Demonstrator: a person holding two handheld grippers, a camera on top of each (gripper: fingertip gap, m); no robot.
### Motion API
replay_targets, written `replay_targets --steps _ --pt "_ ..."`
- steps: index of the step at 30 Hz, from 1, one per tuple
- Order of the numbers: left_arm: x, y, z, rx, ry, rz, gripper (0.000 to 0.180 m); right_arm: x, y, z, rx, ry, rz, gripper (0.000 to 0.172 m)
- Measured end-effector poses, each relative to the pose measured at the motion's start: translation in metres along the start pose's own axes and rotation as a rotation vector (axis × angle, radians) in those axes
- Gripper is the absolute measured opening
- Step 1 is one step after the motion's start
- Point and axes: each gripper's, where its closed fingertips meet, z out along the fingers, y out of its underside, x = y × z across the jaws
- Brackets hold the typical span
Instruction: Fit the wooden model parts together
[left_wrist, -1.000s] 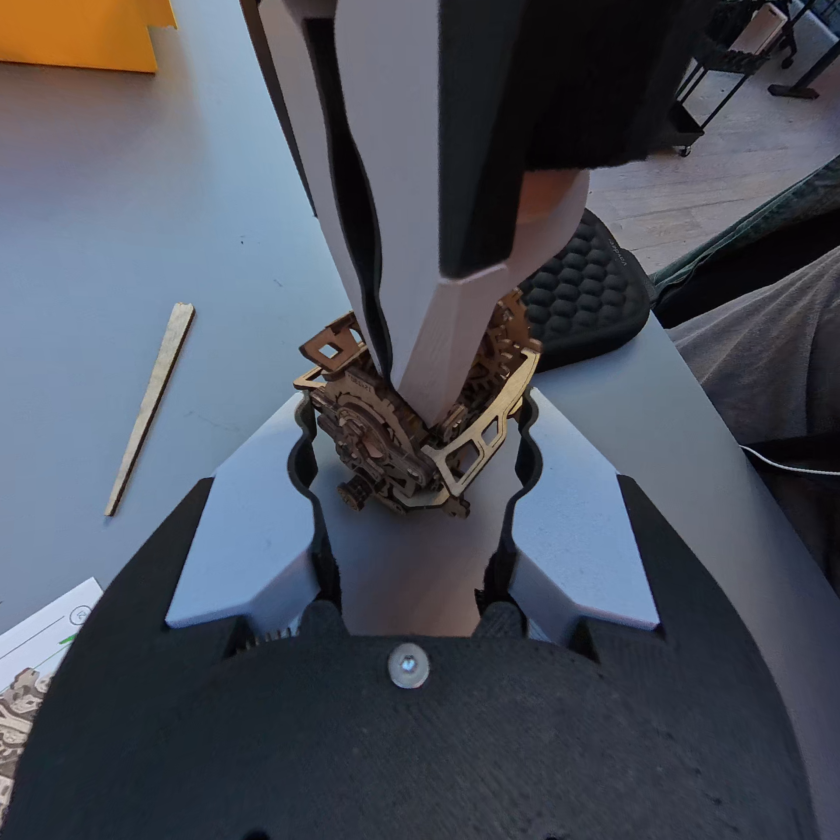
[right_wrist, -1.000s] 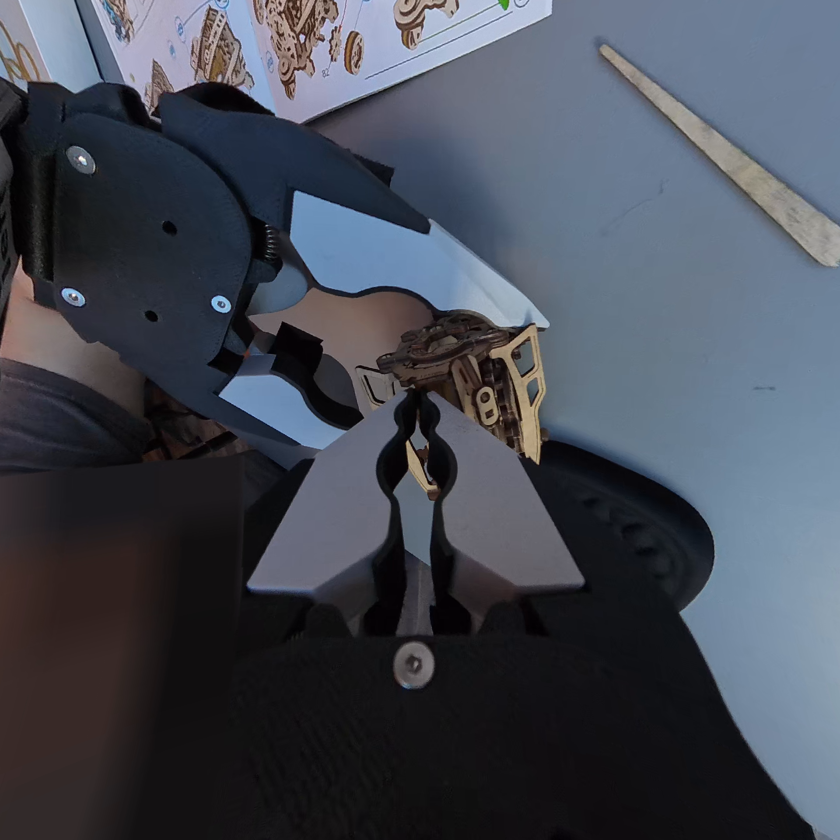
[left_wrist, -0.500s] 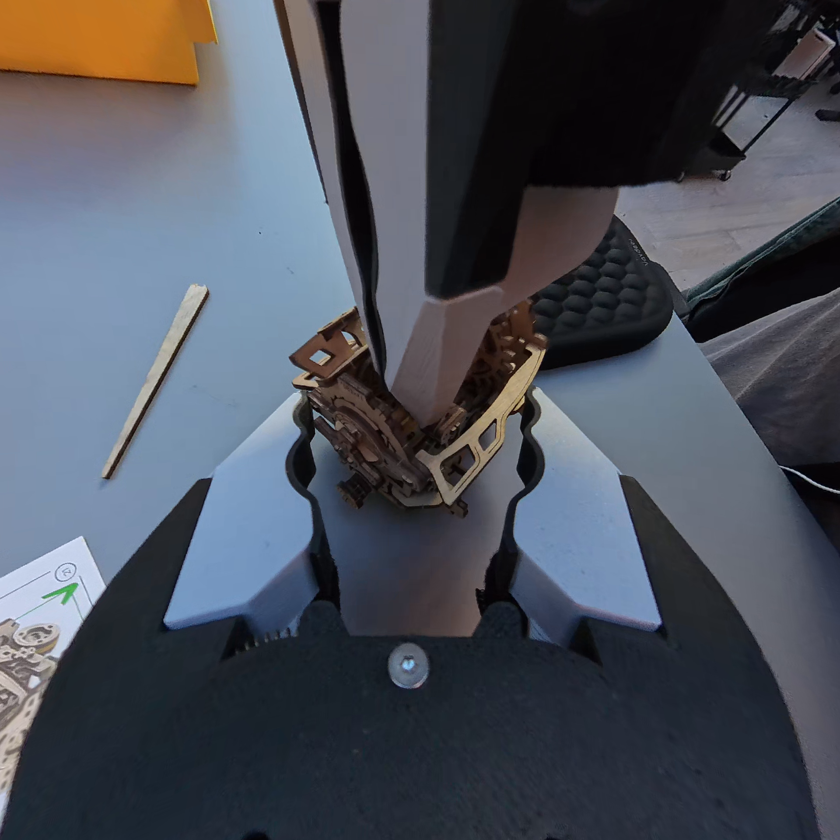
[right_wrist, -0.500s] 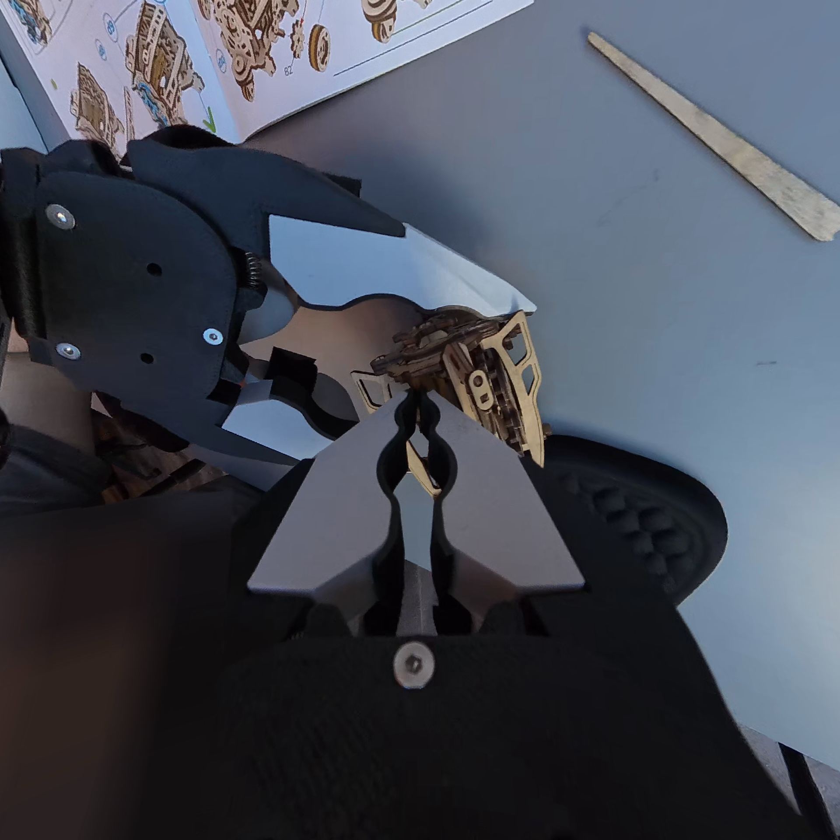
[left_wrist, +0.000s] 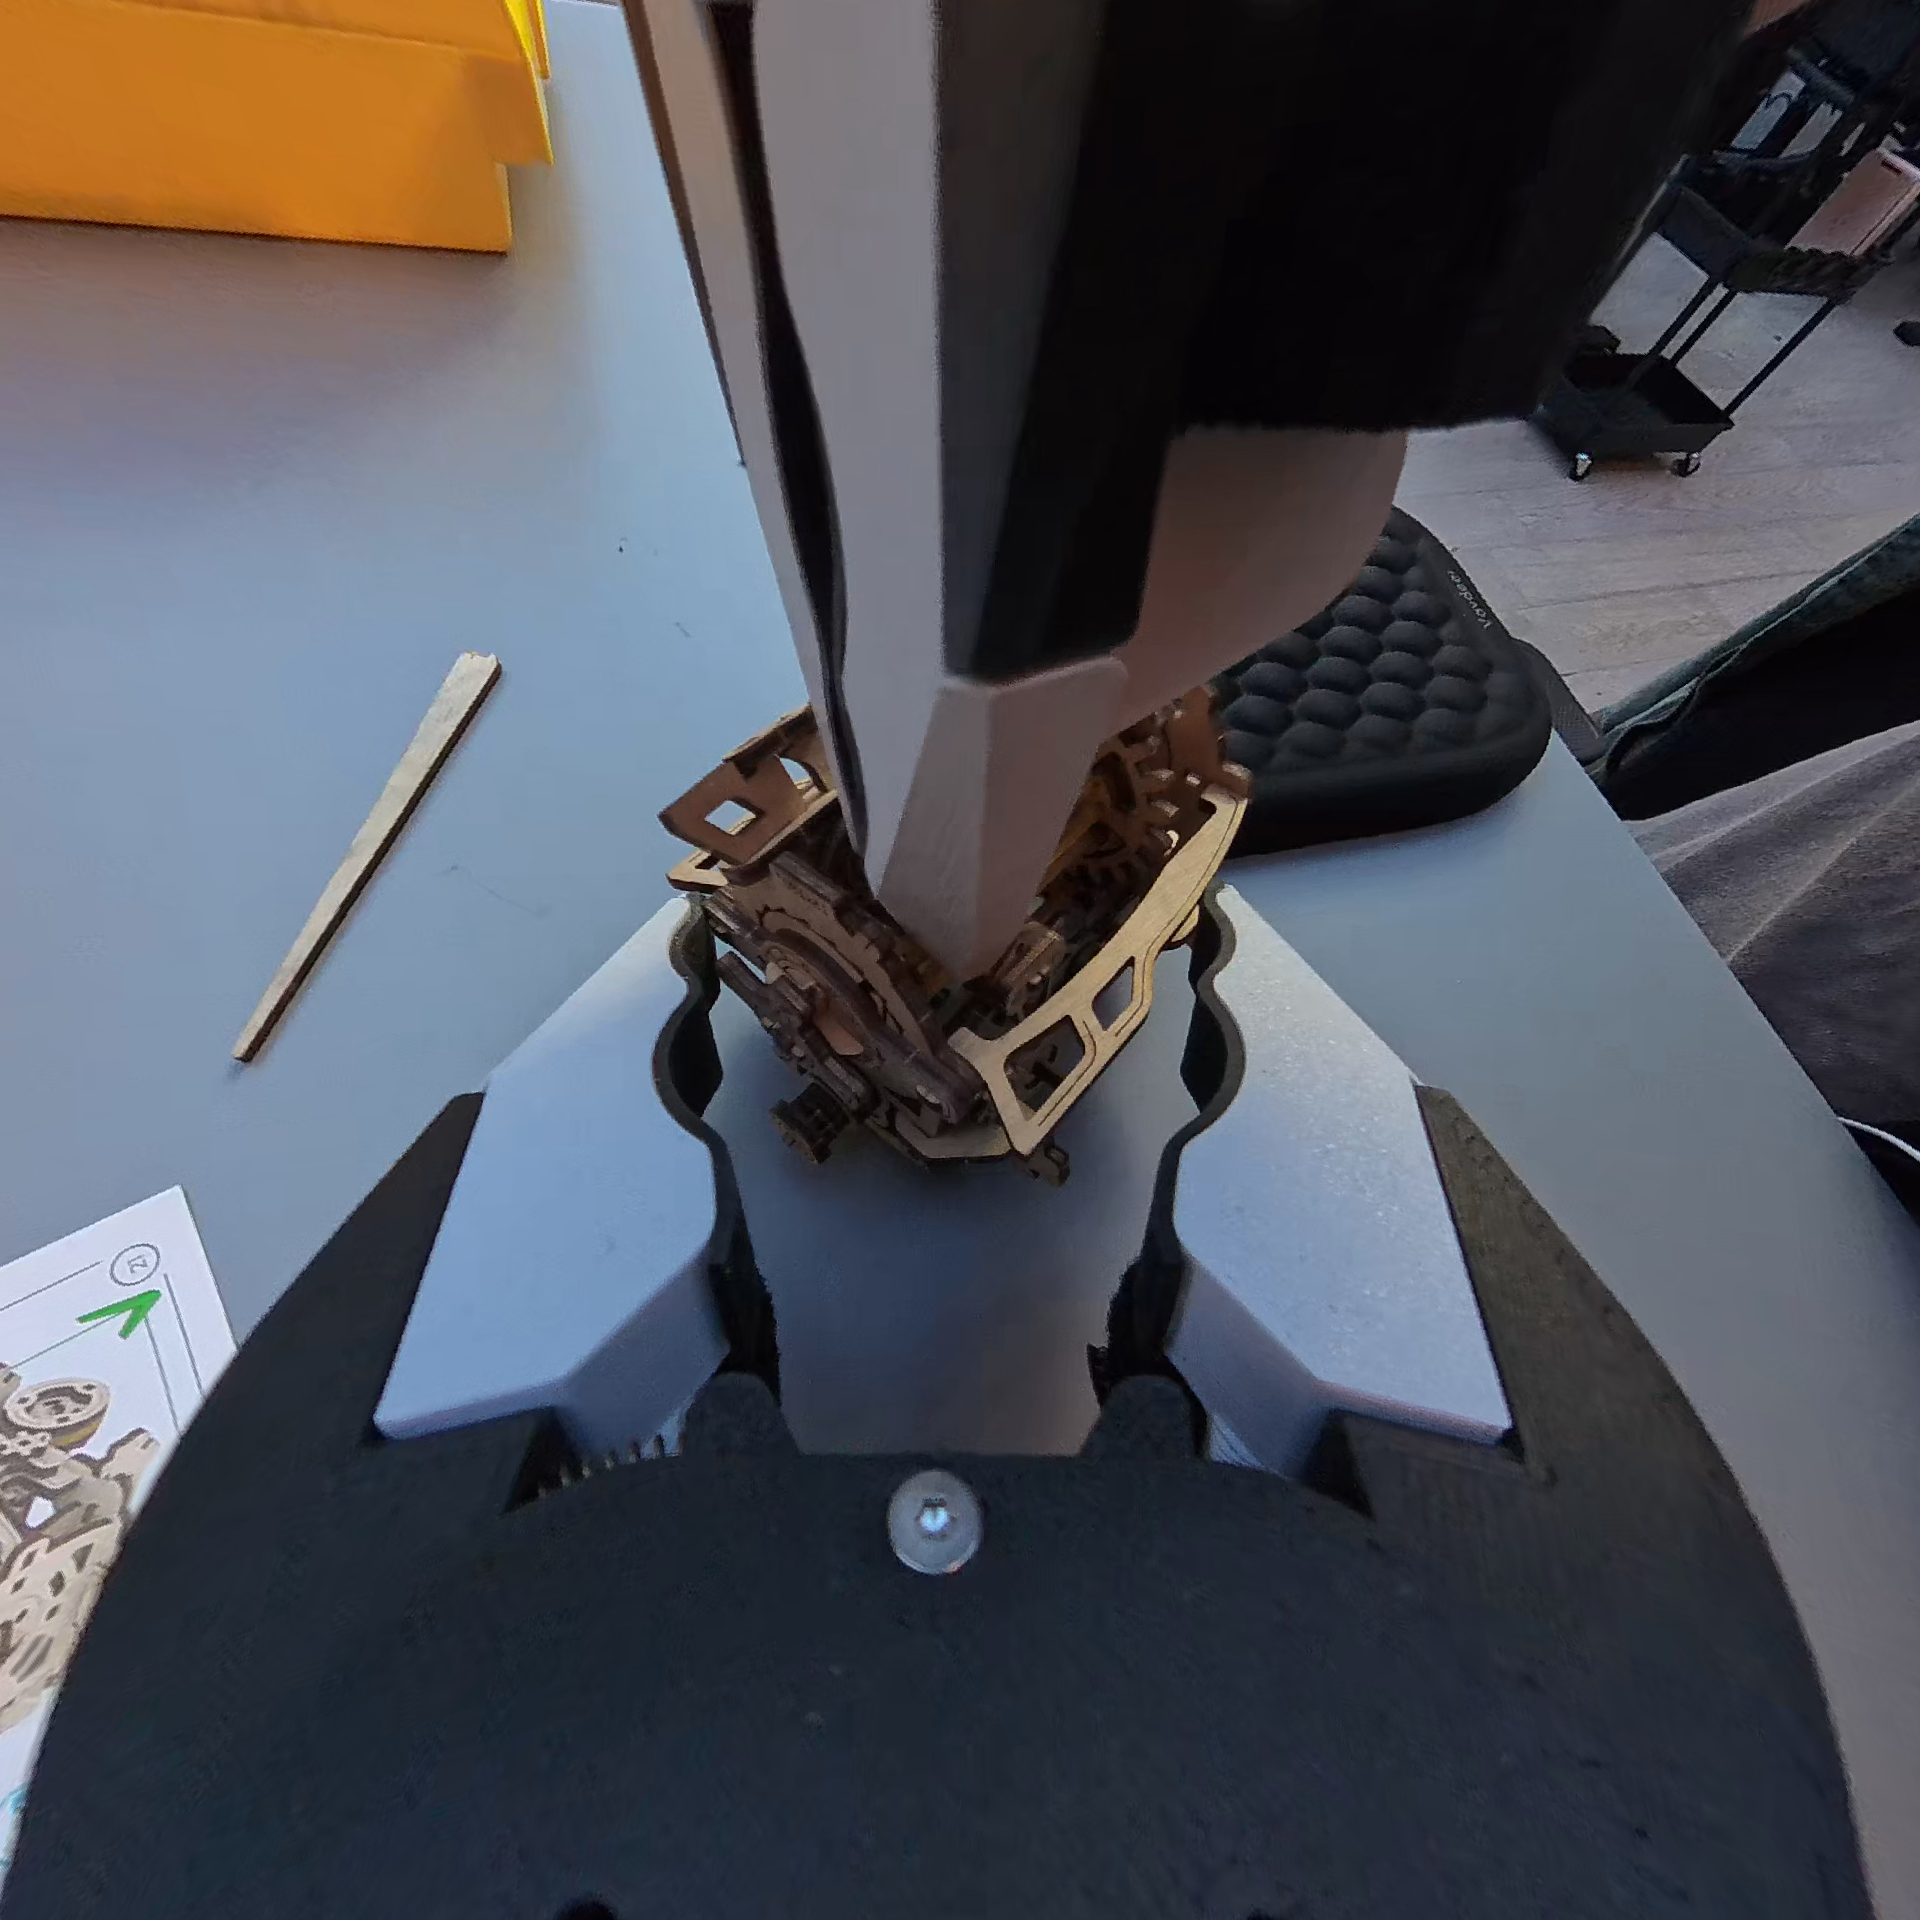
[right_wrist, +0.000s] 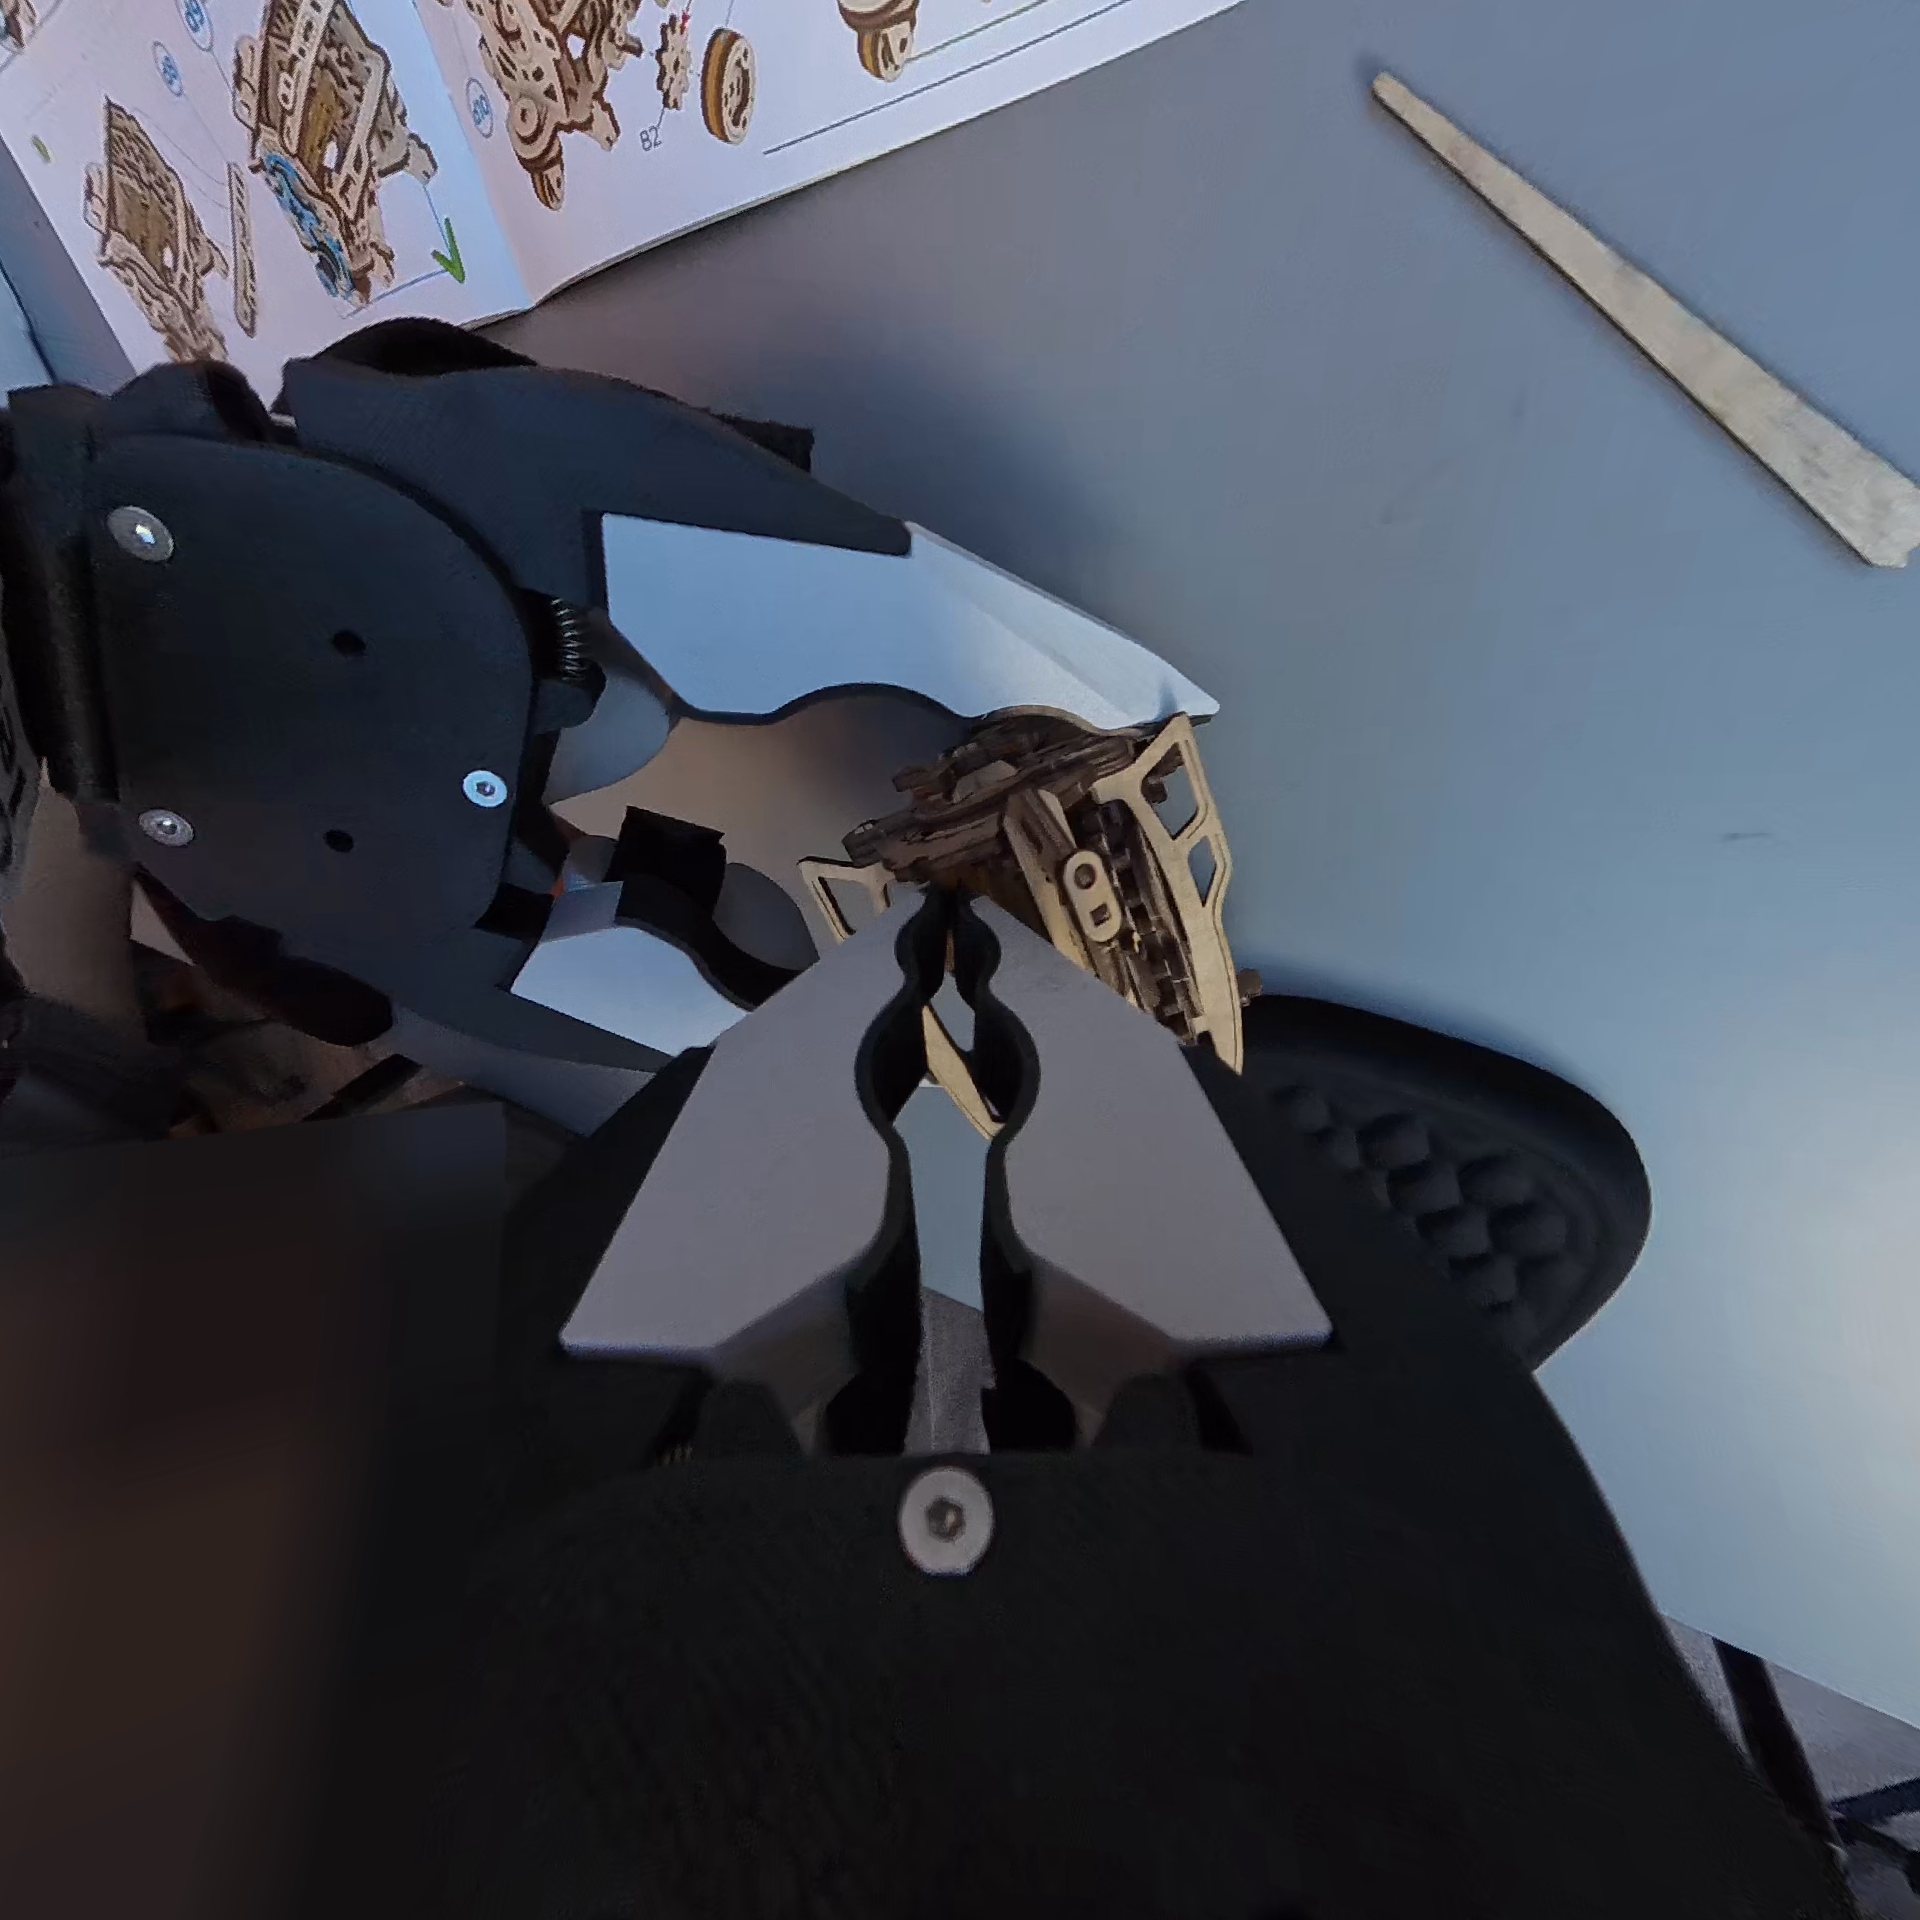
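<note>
The wooden model (left_wrist: 852, 997), a cluster of dark gears inside pale cut-out frames, sits between the fingertips of my left gripper (left_wrist: 945, 925). Both pads (left_wrist: 686, 935) press on its sides, so the left gripper is shut on it with its jaws wide apart. The model also shows in the right wrist view (right_wrist: 1122, 862), with a left finger (right_wrist: 935, 644) lying over it. My right gripper (right_wrist: 951, 904) is shut. Its joined tips come down from above in the left wrist view (left_wrist: 966, 914) and push into the top of the model between the gear plate and the pale frame.
A thin wooden stick (left_wrist: 364, 852) lies on the grey table (left_wrist: 312, 520) to the left. An instruction booklet (left_wrist: 94, 1403) is at the near left and a yellow box (left_wrist: 260, 125) at the far left. A black wrist rest (left_wrist: 1382, 707) lies by the table's right edge, with a person's lap beyond it. The right gripper is farther from the thin wooden stick (left_wrist: 364, 852), some 12 cm, than the left, some 8 cm. The right camera catches it too, in the right wrist view (right_wrist: 1630, 291).
Both grippers and the model have shifted together a little over the table; more of the booklet and the yellow box shows now. Neither grasp has changed.
</note>
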Motion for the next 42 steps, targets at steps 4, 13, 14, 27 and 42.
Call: replay_targets --steps 4,13,14,27,42 --pt "-0.0002 0.0006 -0.0001 0.002 0.004 -0.002 0.090 0.0002 -0.0015 0.0013 0.032 0.028 -0.056 0.000" --pt "0.0005 0.0003 -0.0001 0.026 -0.012 0.000 0.090 -0.0013 -0.0022 0.0020 0.060 0.018 0.061 0.000" --pt "0.0010 0.0004 -0.0005 0.028 -0.016 0.006 0.090 -0.0020 -0.0013 0.0022 0.051 0.020 0.070 0.000" --pt "0.0020 0.0017 -0.0023 0.032 -0.044 0.013 0.090 -0.0021 0.0024 0.0039 -0.045 0.121 0.027 0.000" --pt "0.0026 0.0034 -0.0034 0.021 -0.046 0.058 0.090 -0.0048 0.0009 0.0047 0.040 0.184 -0.290 0.000"
